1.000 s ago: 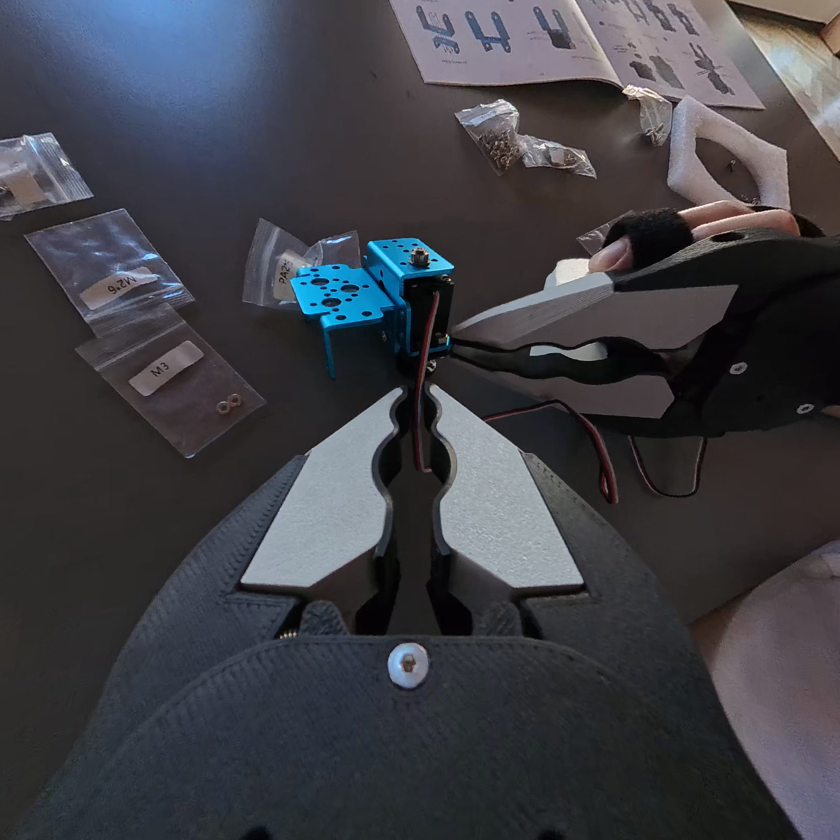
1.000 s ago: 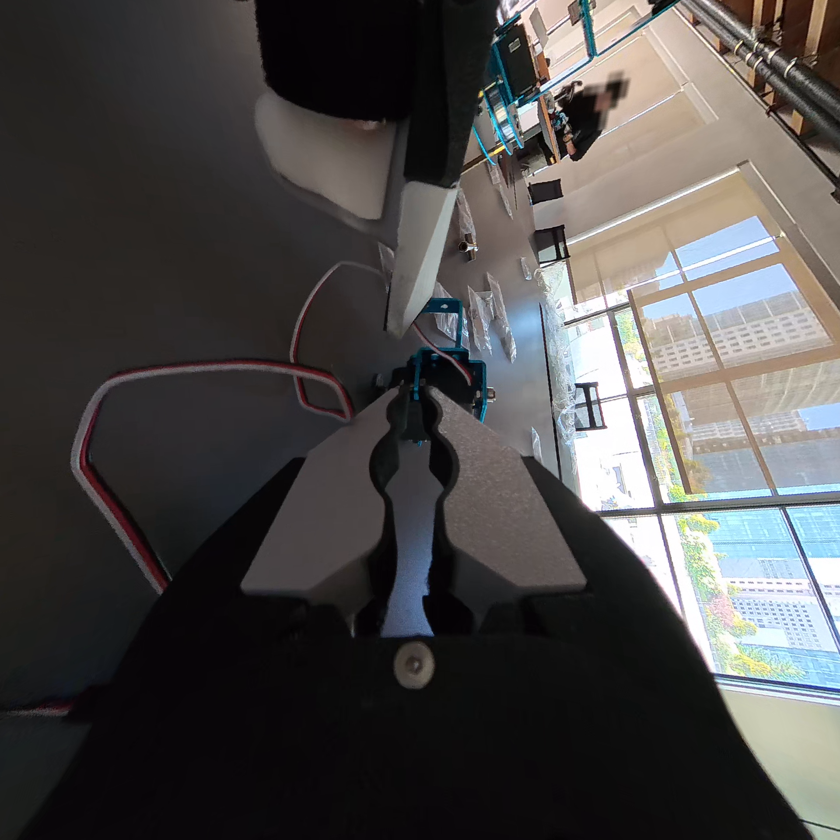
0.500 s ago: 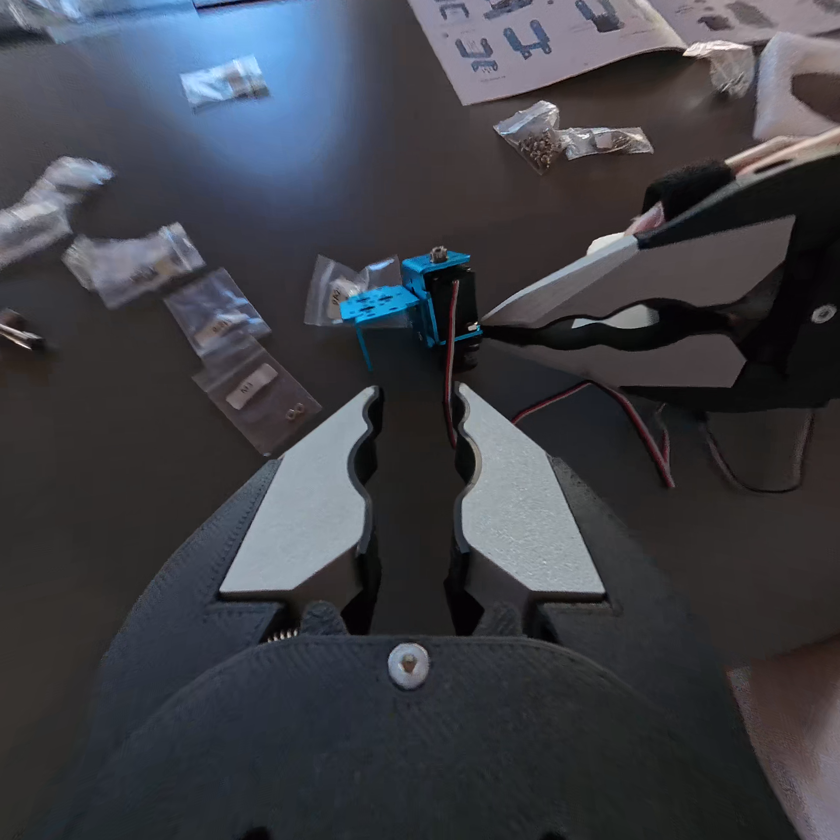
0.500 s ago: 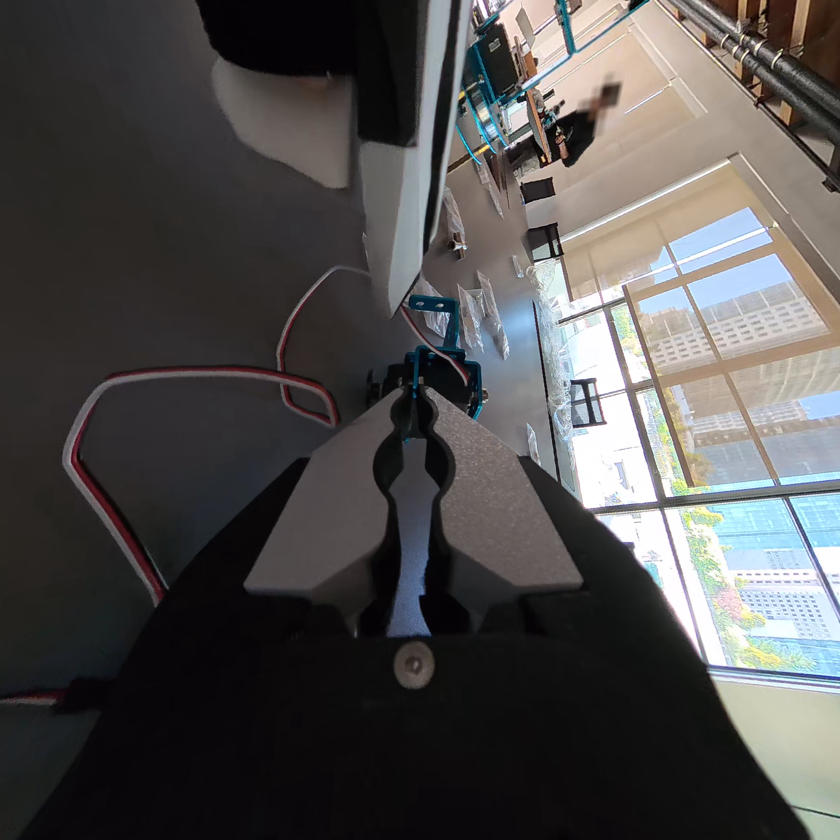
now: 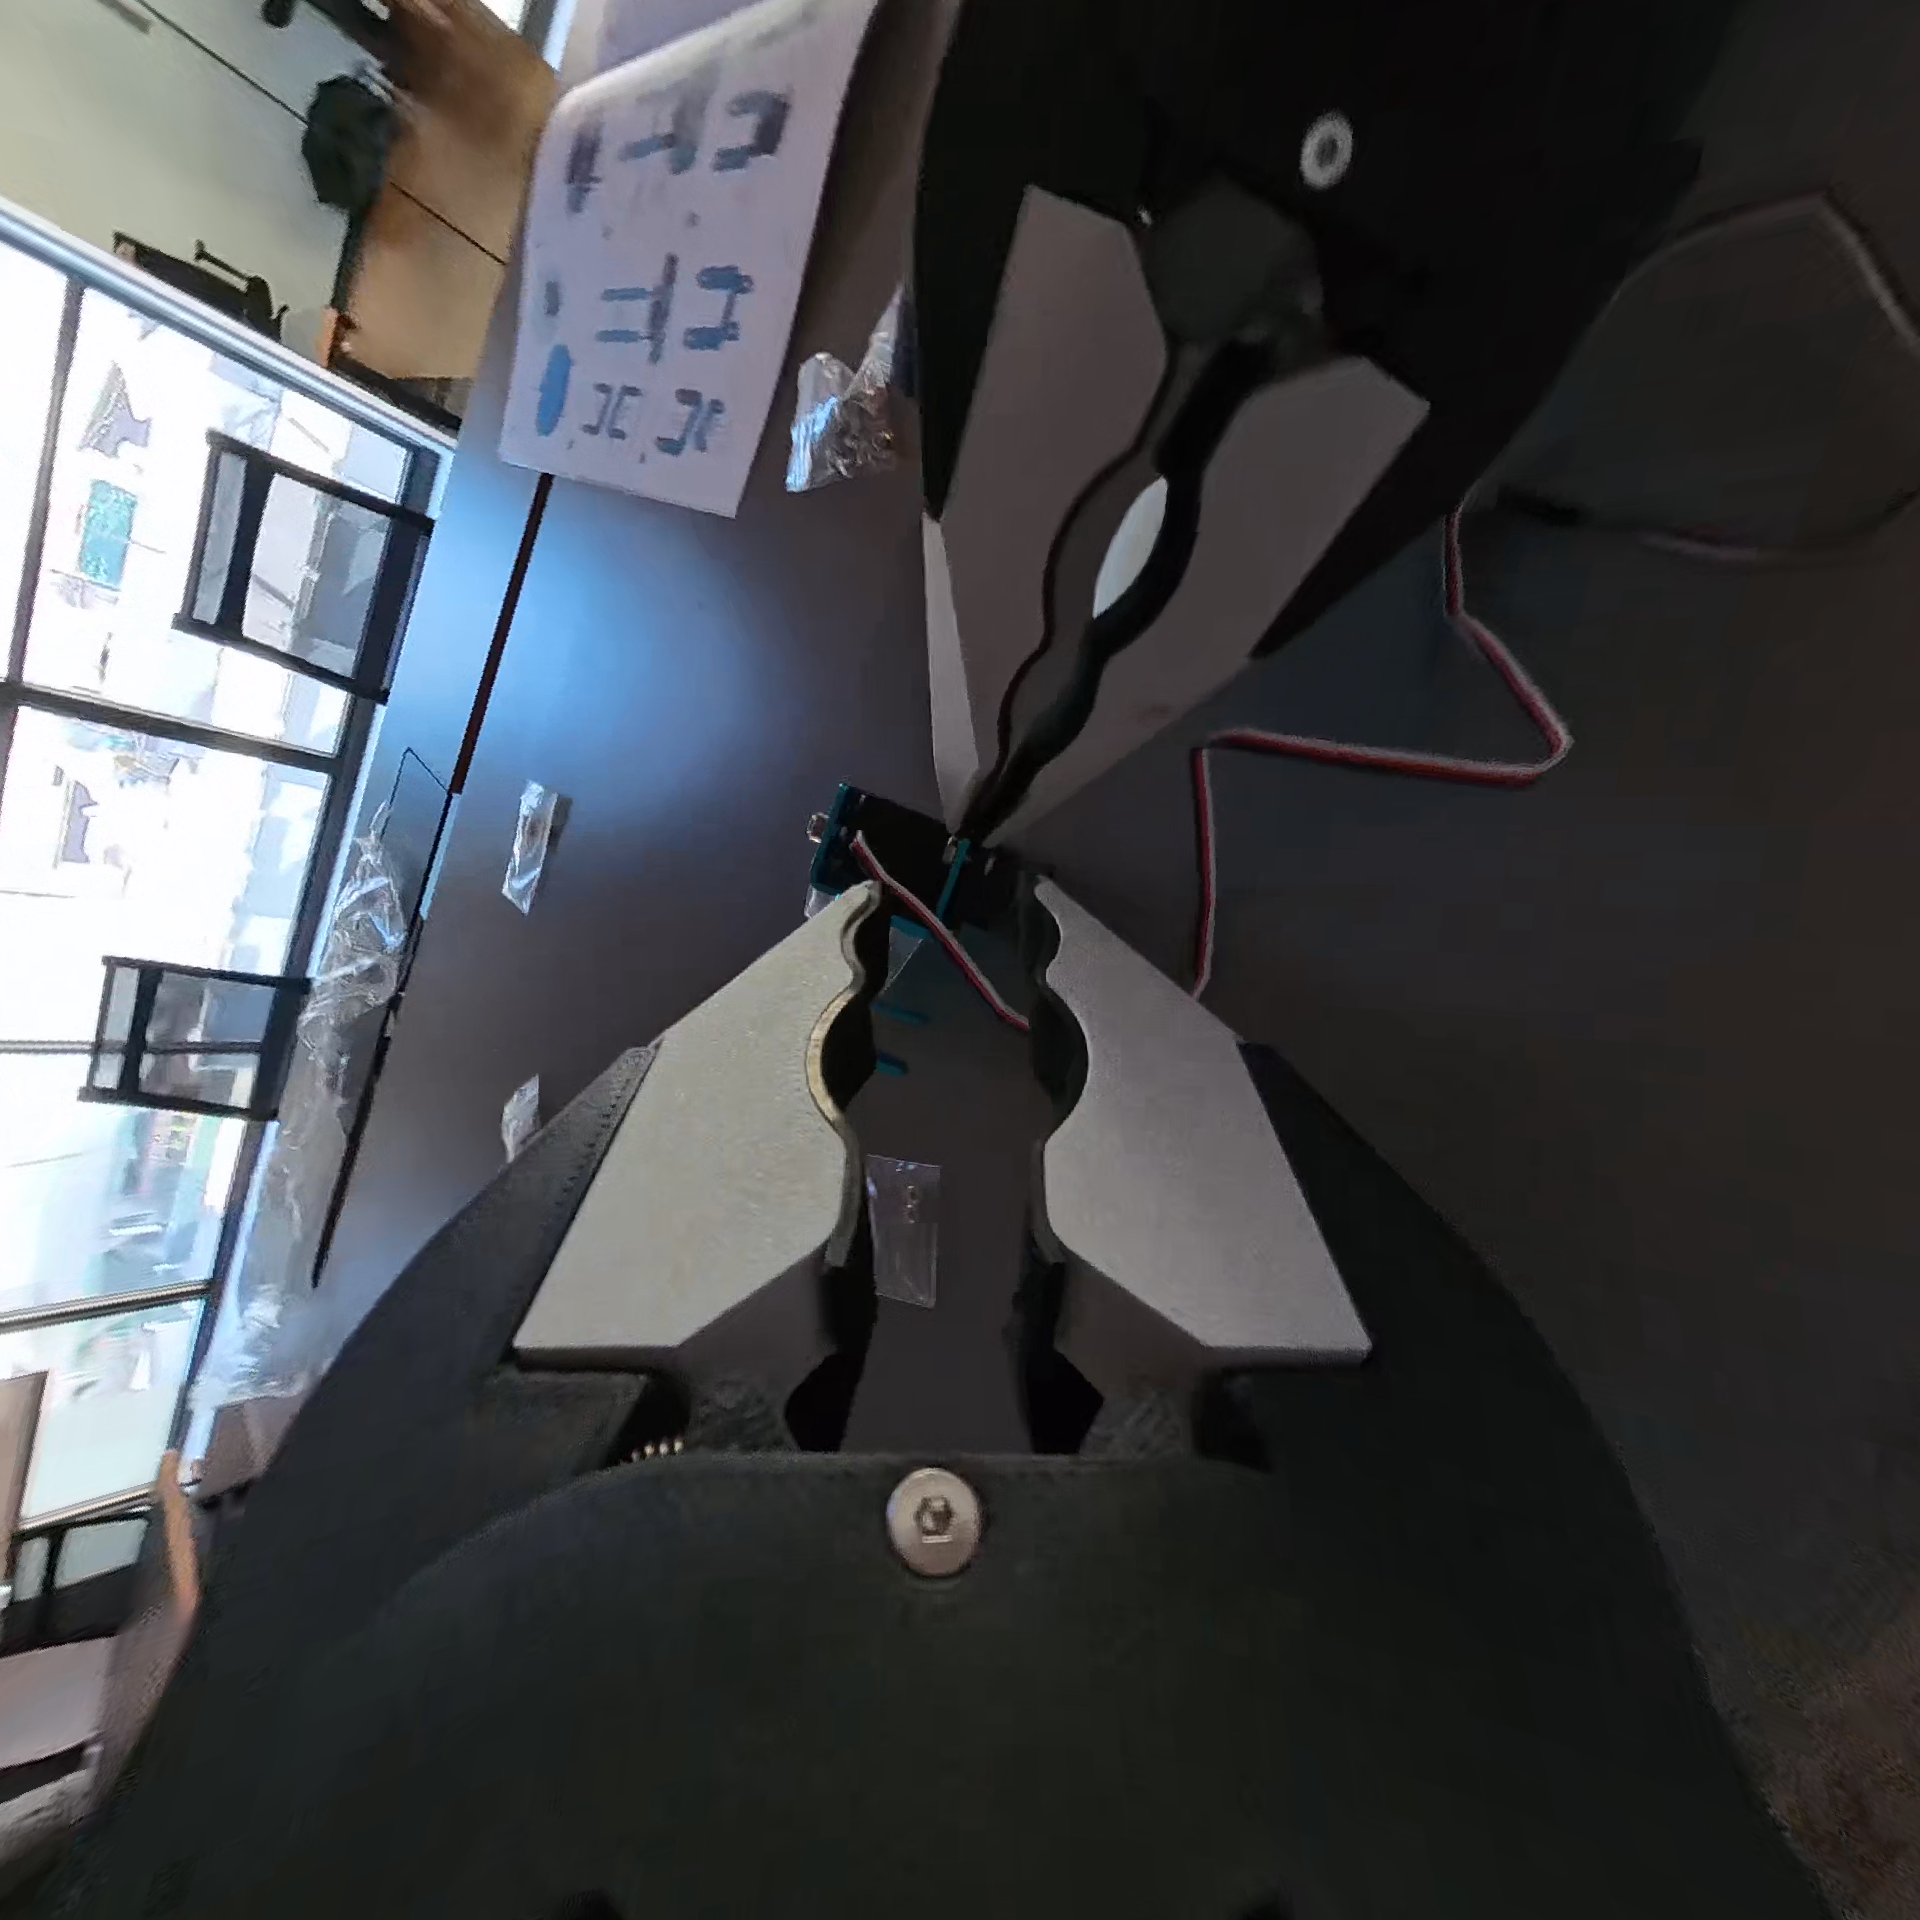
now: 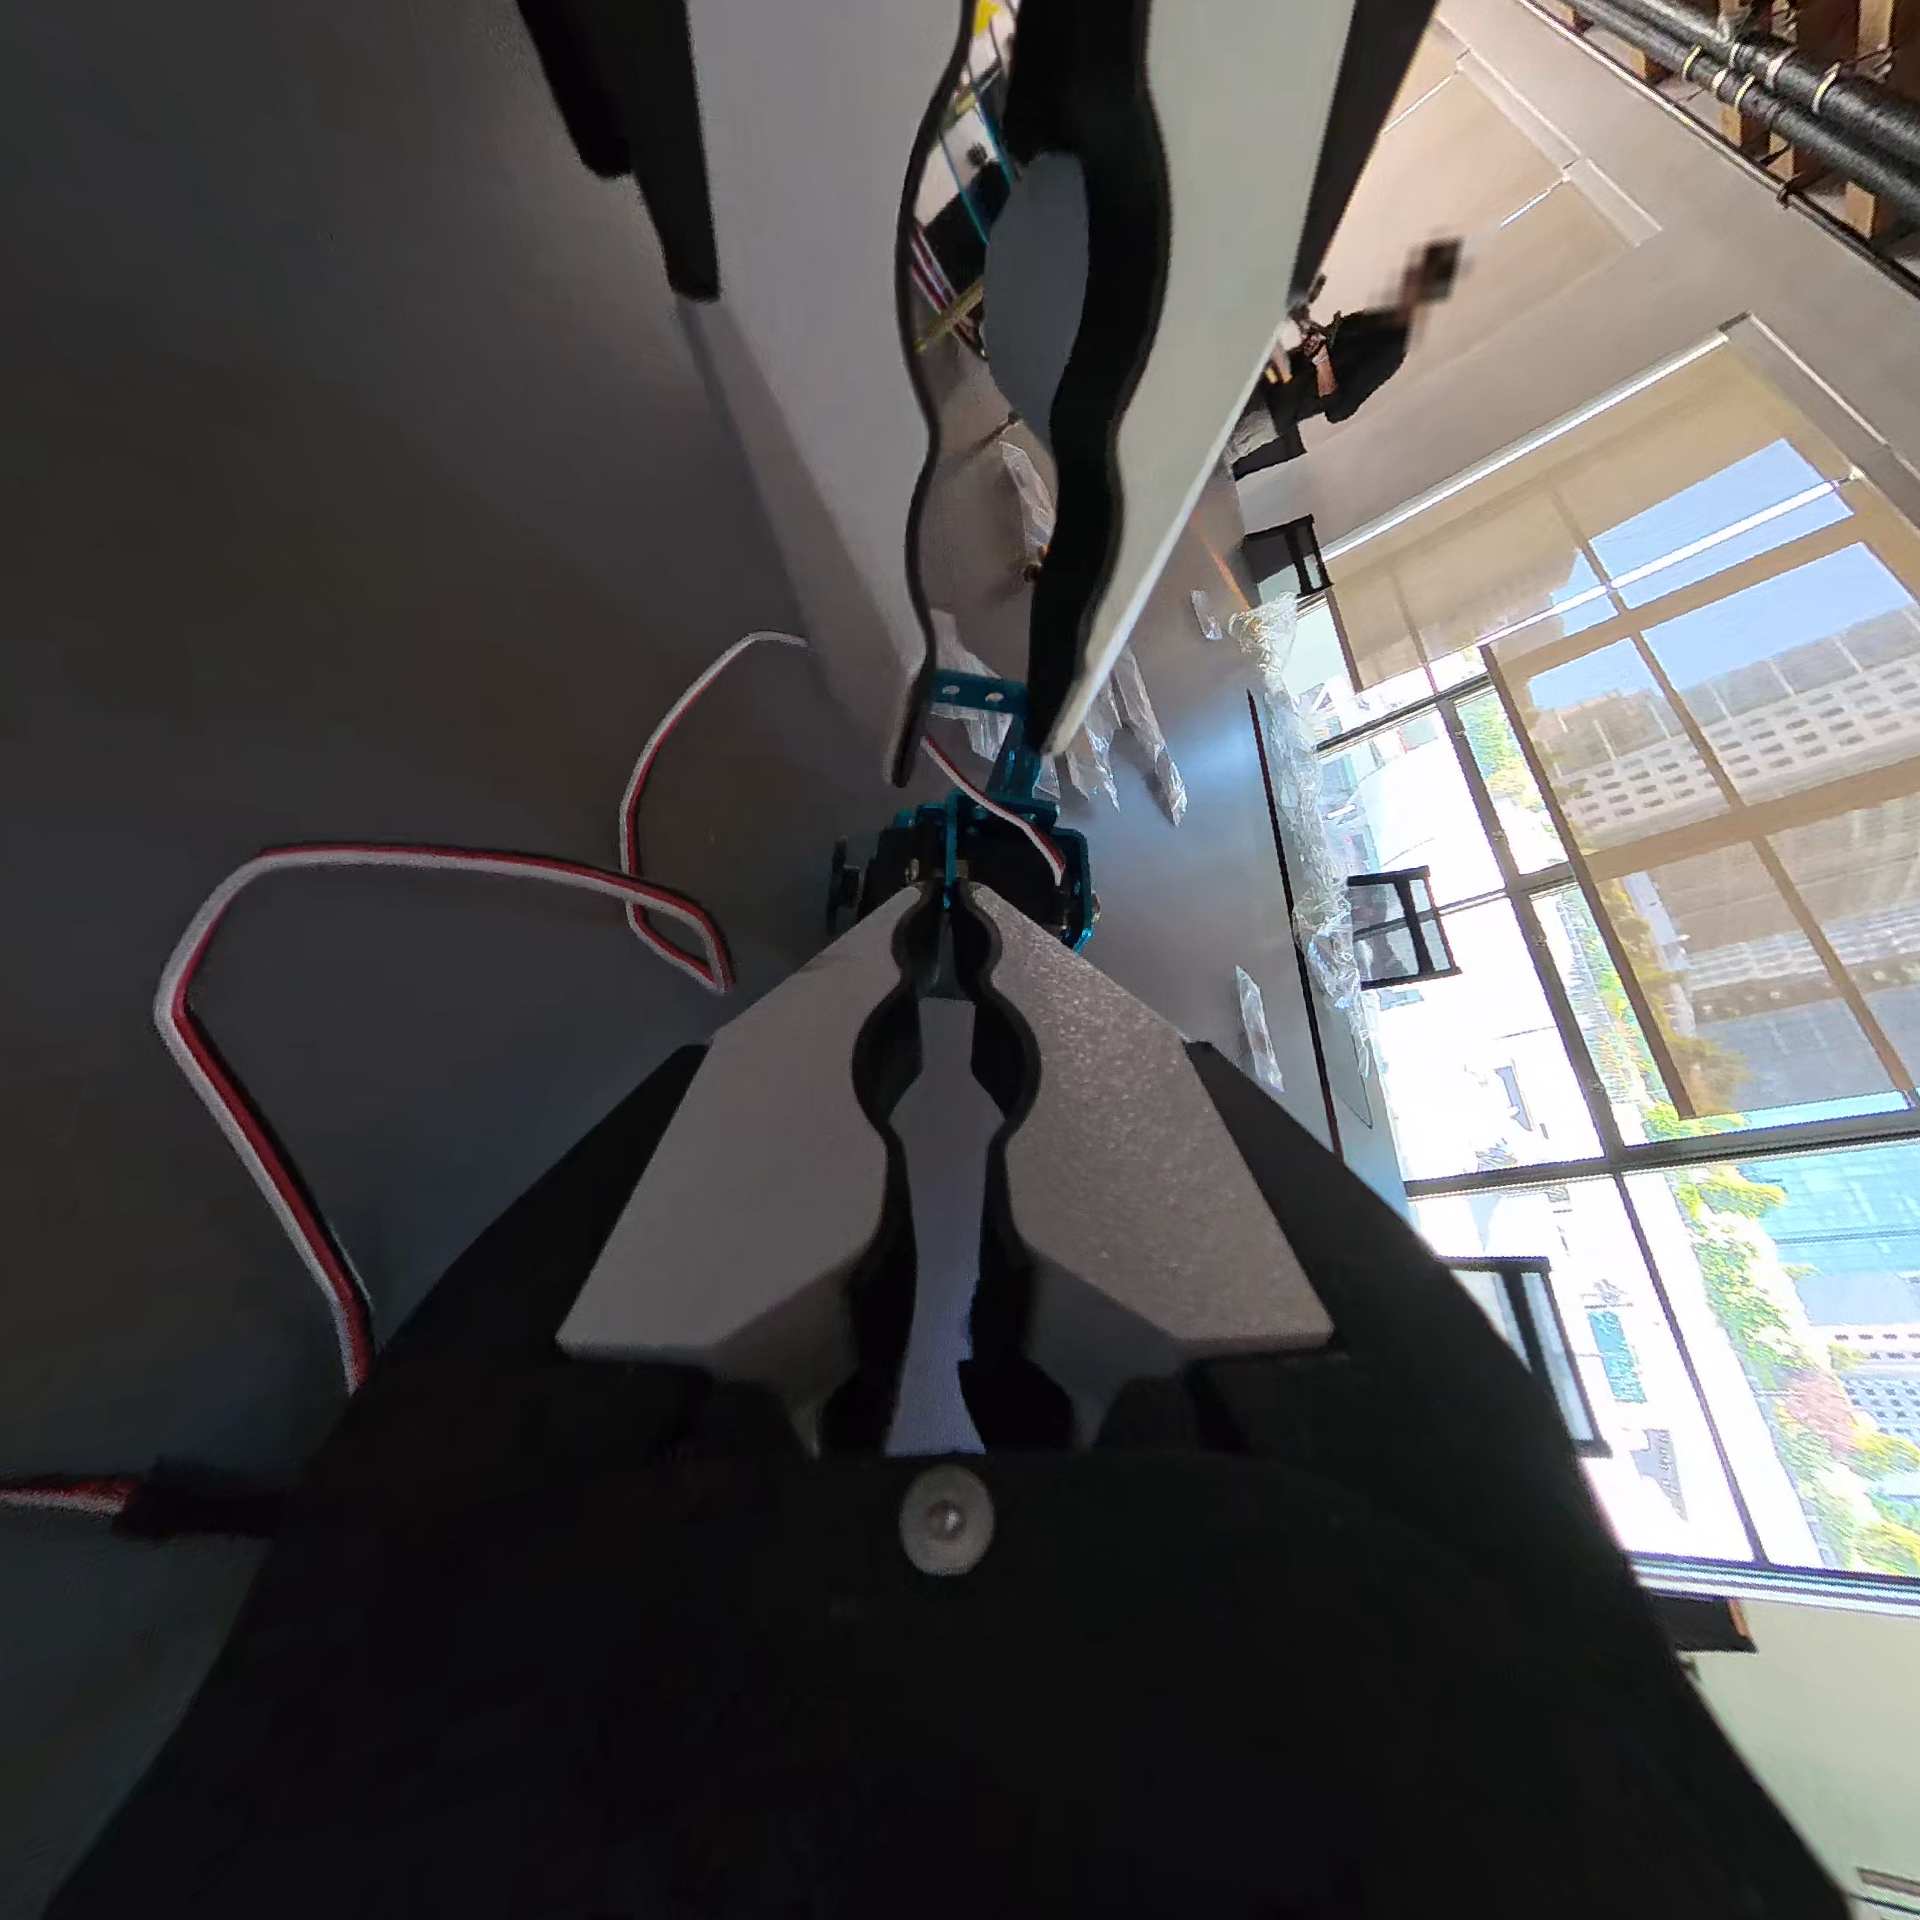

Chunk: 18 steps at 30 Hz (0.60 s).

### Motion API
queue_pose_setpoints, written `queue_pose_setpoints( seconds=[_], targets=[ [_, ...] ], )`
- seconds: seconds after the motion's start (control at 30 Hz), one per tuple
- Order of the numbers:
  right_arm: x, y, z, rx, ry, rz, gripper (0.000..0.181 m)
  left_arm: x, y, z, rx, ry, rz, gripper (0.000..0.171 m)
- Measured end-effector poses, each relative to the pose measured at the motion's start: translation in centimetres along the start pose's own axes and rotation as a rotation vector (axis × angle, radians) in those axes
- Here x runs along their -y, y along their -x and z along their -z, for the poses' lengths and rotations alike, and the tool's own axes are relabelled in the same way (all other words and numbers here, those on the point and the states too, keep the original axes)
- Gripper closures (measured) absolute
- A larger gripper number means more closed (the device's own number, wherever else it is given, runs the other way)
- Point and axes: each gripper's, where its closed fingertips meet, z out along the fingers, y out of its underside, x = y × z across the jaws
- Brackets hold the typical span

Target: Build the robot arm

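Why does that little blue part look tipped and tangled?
The blue bracket is pinched by the right gripper, off the table. Its striped wire trails loose in loops, crossing between the left gripper's open jaws.

I am counting two of my claws: the left (image 5: pixel 951 902) and the right (image 6: pixel 943 902). One blue servo (image 6: pixel 971 857) is lying at twelve o'clock, one striped cable (image 6: pixel 416 862) at nine, one manual (image 5: pixel 675 270) at eleven.
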Motion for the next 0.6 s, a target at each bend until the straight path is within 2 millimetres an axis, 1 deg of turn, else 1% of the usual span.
queue_pose_setpoints(
  seconds=[0.1, 0.2, 0.3, 0.37, 0.5, 0.6],
  targets=[
    [-0.2, -0.3, 0.2, 0.003, -0.003, -0.028, 0.180, -0.2, 0.1, -0.8, -0.006, 0.026, -0.049, 0.151],
    [-0.3, -0.5, 0.3, 0.003, -0.004, -0.048, 0.181, 0.0, 0.1, -1.4, -0.008, 0.033, -0.062, 0.154],
    [-0.4, -0.6, 0.3, 0.012, -0.007, -0.067, 0.181, 0.1, -0.2, -2.0, -0.009, 0.040, -0.078, 0.153],
    [-0.4, -0.7, 0.3, 0.016, -0.010, -0.080, 0.181, -0.2, 0.1, -2.4, 0.005, 0.054, -0.077, 0.152],
    [-0.5, -0.8, 0.3, 0.024, -0.012, -0.100, 0.181, -0.4, 0.3, -2.7, 0.015, 0.049, -0.072, 0.160],
    [-0.7, -0.9, 0.3, 0.025, -0.008, -0.116, 0.181, -0.3, 0.4, -2.9, 0.023, 0.047, -0.088, 0.161]
  ],
)
